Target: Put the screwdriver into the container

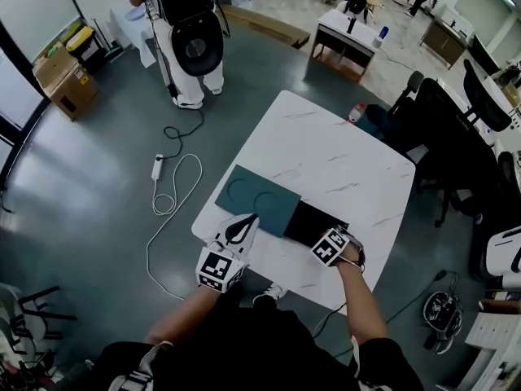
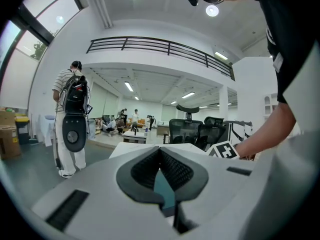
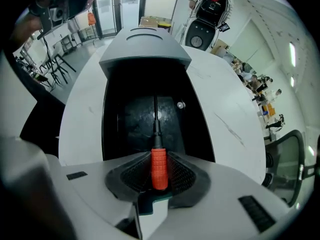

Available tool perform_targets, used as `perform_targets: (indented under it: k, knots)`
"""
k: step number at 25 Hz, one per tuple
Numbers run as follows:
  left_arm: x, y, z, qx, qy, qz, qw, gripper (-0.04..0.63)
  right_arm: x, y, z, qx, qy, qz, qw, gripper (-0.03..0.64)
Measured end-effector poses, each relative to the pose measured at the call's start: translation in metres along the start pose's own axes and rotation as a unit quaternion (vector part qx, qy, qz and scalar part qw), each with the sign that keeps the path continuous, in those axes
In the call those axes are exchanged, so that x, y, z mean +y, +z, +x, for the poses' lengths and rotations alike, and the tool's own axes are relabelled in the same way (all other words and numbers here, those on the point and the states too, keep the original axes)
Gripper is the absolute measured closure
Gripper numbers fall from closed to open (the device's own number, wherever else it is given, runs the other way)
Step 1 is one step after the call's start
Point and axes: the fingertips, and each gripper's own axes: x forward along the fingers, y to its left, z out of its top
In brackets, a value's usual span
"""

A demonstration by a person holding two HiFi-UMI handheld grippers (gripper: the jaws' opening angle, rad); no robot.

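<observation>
A screwdriver (image 3: pixel 159 168) with an orange ribbed handle sits between the pads of my right gripper (image 3: pixel 159 159), which is shut on that handle. Its dark shaft points forward over the inside of the black container (image 3: pixel 111 124). In the head view that container (image 1: pixel 313 221) lies near the front edge of the white table (image 1: pixel 326 161), with the right gripper (image 1: pixel 345 233) at its near right end. My left gripper (image 1: pixel 243 221) rests over the near edge of a teal lid (image 1: pixel 259 198); its jaws (image 2: pixel 161 154) are shut with nothing in them.
A person with a backpack (image 1: pixel 191 39) stands on the grey floor beyond the table. A white cable (image 1: pixel 167 190) trails on the floor at the left. Black office chairs (image 1: pixel 440 137) crowd the right side. Cardboard boxes (image 1: pixel 65 80) sit far left.
</observation>
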Motion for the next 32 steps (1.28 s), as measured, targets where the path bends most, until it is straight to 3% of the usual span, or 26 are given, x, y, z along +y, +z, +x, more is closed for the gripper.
perform_targets:
  k: [5,9,13,15,17,20,22,25,27,29,32]
  knots:
    - [0.009,0.002,-0.003,-0.002,0.007,-0.004,1.0000,0.589,-0.002,0.001,-0.009,-0.026,-0.002,0.017,1.000,0.484]
    - [0.004,0.008,0.002,-0.003,-0.004,-0.002,1.0000,0.589,-0.008,0.009,-0.045,-0.078,-0.035,0.036,0.996,0.484]
    - [-0.006,0.025,0.004,-0.017,-0.016,0.003,0.9997,0.589,-0.011,0.015,-0.098,-0.168,-0.063,0.111,0.978,0.503]
    - [-0.012,0.032,0.008,-0.024,-0.026,0.006,0.9993,0.589,-0.016,0.021,-0.128,-0.236,-0.073,0.169,0.954,0.524]
    - [-0.020,0.039,0.013,-0.031,-0.041,0.007,0.9986,0.589,-0.022,0.025,-0.161,-0.305,-0.094,0.214,0.923,0.551]
    - [-0.035,0.054,0.020,-0.043,-0.066,0.013,0.9968,0.589,-0.030,0.028,-0.214,-0.393,-0.150,0.242,0.874,0.582]
    - [-0.042,0.067,0.023,-0.053,-0.082,0.016,0.9951,0.589,-0.032,0.033,-0.254,-0.465,-0.179,0.259,0.827,0.591]
    - [-0.055,0.083,0.025,-0.065,-0.103,0.019,0.9925,0.589,-0.032,0.034,-0.312,-0.563,-0.202,0.292,0.747,0.592]
    - [-0.062,0.090,0.027,-0.071,-0.113,0.021,0.9908,0.589,-0.032,0.031,-0.340,-0.603,-0.216,0.303,0.706,0.592]
    - [-0.068,0.094,0.029,-0.074,-0.124,0.023,0.9893,0.589,-0.032,0.028,-0.355,-0.617,-0.235,0.300,0.688,0.594]
    - [-0.078,0.100,0.032,-0.077,-0.138,0.029,0.9869,0.589,-0.032,0.023,-0.361,-0.620,-0.252,0.297,0.681,0.594]
